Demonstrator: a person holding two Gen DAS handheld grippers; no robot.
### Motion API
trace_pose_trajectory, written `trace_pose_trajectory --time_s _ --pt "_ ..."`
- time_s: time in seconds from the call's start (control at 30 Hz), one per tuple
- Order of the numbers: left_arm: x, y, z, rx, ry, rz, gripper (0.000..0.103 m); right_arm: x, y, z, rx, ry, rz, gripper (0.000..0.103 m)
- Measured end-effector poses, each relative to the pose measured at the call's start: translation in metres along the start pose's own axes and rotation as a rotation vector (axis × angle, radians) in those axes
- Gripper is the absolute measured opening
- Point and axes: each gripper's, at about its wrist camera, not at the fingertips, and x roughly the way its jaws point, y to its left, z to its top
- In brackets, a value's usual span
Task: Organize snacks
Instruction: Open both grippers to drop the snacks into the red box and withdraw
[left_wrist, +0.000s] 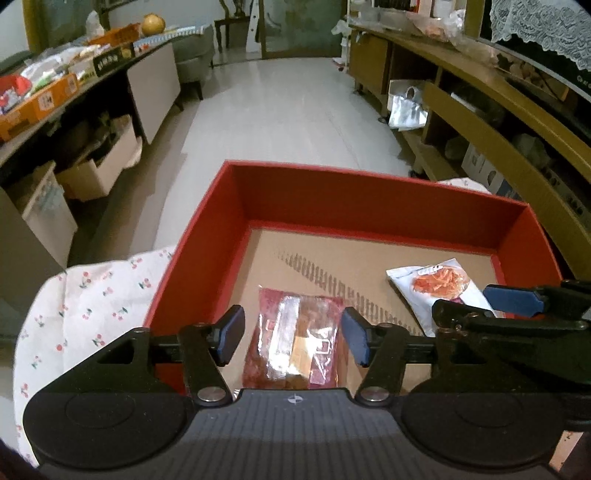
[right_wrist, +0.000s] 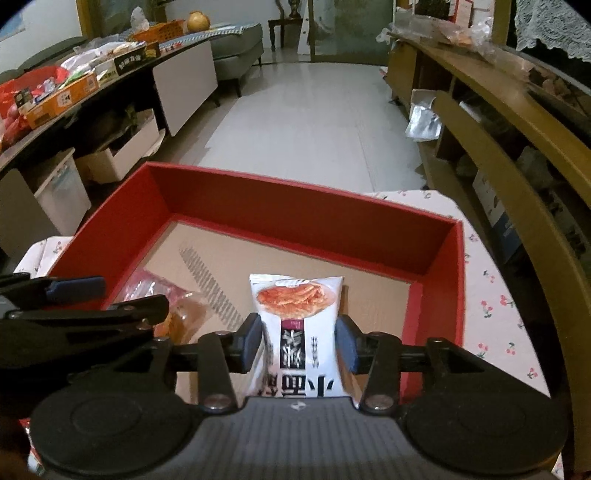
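The red snack packet (left_wrist: 295, 343) lies flat on the cardboard floor of the red box (left_wrist: 369, 192), near the box's left wall. The left tongs (left_wrist: 291, 338) stand open over it: the blue pads (left_wrist: 231, 334) sit clear of the packet on either side, so the packet lies between them ungripped. The white snack packet (right_wrist: 299, 332), printed with an orange food picture and dark lettering, rests in the same box to the right of the red one. The right tongs (right_wrist: 299, 343) straddle it; the pads (right_wrist: 251, 341) stand at the packet's edges, and whether they press on it or have just let go cannot be told. The two tongs work side by side, each visible at the edge of the other's view. The box sits on a cherry-print cloth (left_wrist: 92, 295). Beyond lie a pale floor (left_wrist: 295, 110), a cluttered counter (left_wrist: 55, 92) at left and wooden shelves (left_wrist: 480, 110) at right.
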Motion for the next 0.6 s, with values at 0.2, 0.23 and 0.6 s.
trace_pose_trajectory --time_s 0.2,0.23,0.6 --pt "-0.017 0.005 0.002 -0.008 -0.019 -0.007 0.076 -0.018 -0.004 0.002 0.028 -0.033 0.006 0.068" --pt "-0.022 0.005 0.002 -0.008 -0.023 -0.008 0.077 -0.022 -0.003 0.001 0.030 -0.040 0.009 0.068" --pt "-0.074 0.020 -0.027 -0.016 -0.022 -0.062 0.081 -0.078 0.012 -0.024 -0.001 -0.062 0.056 0.076"
